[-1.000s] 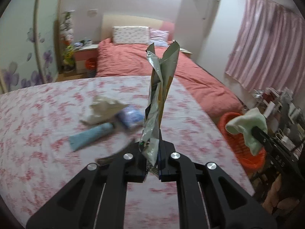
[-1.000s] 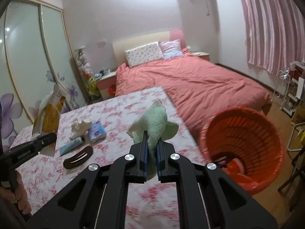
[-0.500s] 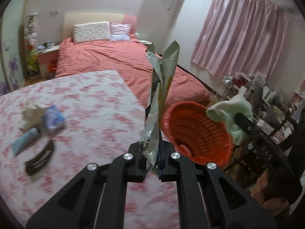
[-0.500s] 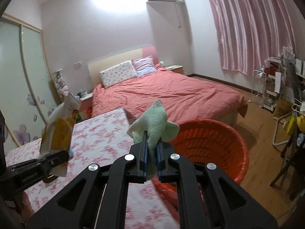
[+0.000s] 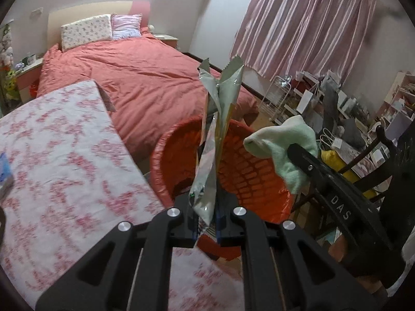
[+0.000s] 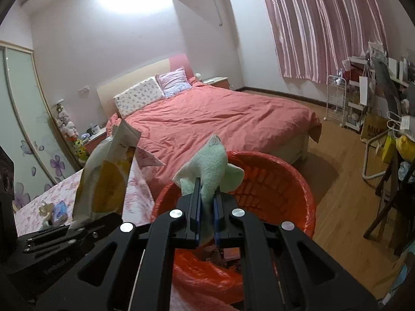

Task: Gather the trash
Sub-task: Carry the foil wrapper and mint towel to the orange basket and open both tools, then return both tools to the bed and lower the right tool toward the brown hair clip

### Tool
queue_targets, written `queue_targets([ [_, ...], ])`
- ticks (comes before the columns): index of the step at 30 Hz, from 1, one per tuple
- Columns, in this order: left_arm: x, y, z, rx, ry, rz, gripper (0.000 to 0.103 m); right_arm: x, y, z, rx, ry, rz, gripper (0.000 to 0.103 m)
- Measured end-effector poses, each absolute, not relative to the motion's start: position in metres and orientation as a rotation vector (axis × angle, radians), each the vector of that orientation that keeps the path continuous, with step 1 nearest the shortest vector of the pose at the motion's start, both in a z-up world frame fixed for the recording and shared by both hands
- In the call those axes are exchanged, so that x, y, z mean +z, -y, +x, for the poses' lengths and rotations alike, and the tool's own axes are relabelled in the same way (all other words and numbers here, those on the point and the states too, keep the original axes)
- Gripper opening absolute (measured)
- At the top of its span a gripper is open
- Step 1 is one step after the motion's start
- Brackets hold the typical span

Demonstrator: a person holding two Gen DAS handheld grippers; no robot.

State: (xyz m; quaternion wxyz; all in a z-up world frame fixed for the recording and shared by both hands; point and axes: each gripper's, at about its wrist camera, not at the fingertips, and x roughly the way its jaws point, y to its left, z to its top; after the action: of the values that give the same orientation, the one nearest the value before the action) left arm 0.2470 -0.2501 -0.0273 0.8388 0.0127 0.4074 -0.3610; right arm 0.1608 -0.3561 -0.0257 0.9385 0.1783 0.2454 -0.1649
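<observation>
Over orange basket [image 5: 259, 178] now, left gripper [image 5: 206, 223] loosening on wrapper [image 5: 215, 140], table behind

Two matte black handheld grippers fill the lower frame of both wrist views. The left gripper [image 5: 206, 216] has angular forked arms with triangular cut-outs, each arm pinned by two round silver screws, and its slim fingers carry blue pads [image 5: 220, 223] on their inner faces. The right gripper [image 6: 206, 217] is built alike: black linkage bars, four silver screw heads set behind the fingers, blue-edged pads. Seen side-on from the left wrist camera, beyond the left gripper, its long black body bears pale lettering reading "DAS" and one small screw.
</observation>
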Motion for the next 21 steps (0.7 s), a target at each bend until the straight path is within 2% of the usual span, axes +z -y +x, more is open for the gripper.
queue_targets([
  [2,-0.034,0.262,0.253,-0.76,-0.869,0.04,0.014,-0.03,0.36,0.162,-0.338,-0.517,0.374,0.009],
  [4,-0.04,0.27,0.257,-0.752,-0.875,0.055,0.023,-0.037,0.365,0.164,-0.341,-0.539,0.389,0.014],
  [6,-0.048,0.273,0.262,-0.741,-0.886,0.065,0.038,-0.041,0.367,0.162,-0.343,-0.551,0.4,0.024],
  [8,-0.054,0.275,0.265,-0.733,-0.896,0.073,0.04,-0.044,0.369,0.161,-0.349,-0.564,0.403,0.028],
  [10,-0.06,0.273,0.268,-0.717,-0.908,0.08,0.047,-0.046,0.37,0.159,-0.353,-0.574,0.41,0.03],
  [17,-0.06,0.239,0.268,-0.606,-0.891,0.069,0.091,-0.035,0.36,0.15,-0.378,-0.553,0.366,0.062],
  [19,-0.056,0.221,0.271,-0.567,-0.898,0.052,0.098,-0.031,0.357,0.149,-0.371,-0.548,0.342,0.068],
  [21,-0.052,0.203,0.272,-0.521,-0.896,0.055,0.099,-0.029,0.352,0.151,-0.365,-0.545,0.321,0.072],
])
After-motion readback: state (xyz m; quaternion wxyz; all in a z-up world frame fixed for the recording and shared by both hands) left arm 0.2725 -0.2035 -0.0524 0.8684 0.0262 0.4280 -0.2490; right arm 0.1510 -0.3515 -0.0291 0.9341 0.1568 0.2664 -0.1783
